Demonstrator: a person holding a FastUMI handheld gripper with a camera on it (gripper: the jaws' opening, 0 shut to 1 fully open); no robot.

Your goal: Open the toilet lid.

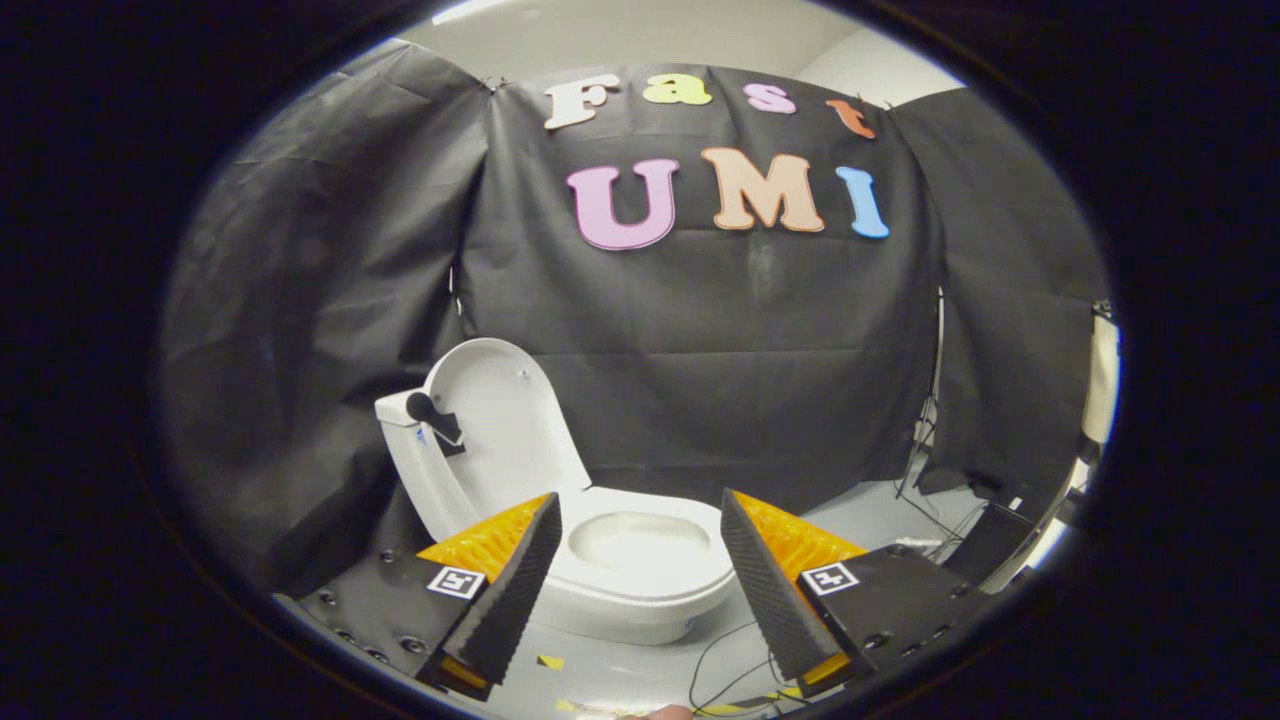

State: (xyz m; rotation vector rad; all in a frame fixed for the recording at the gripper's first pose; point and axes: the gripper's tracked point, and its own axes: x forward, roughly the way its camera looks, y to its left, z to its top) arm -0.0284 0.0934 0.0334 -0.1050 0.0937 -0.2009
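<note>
The toilet lid (500,420) stands raised, leaning back against the tank (410,450) at the far left. The toilet's open seat (640,545) lies just beyond and between the fingers (510,590). The gripper (640,580) is spread wide and holds nothing. Black cables (720,670) trail on the near floor (880,510).

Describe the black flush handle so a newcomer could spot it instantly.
Start at the white toilet on the floor before the black cloth wall, beyond the open claw, which holds nothing. Its lid stands raised against the tank. The handle is the small black lever on the tank's side, the toilet's one dark part.
</note>
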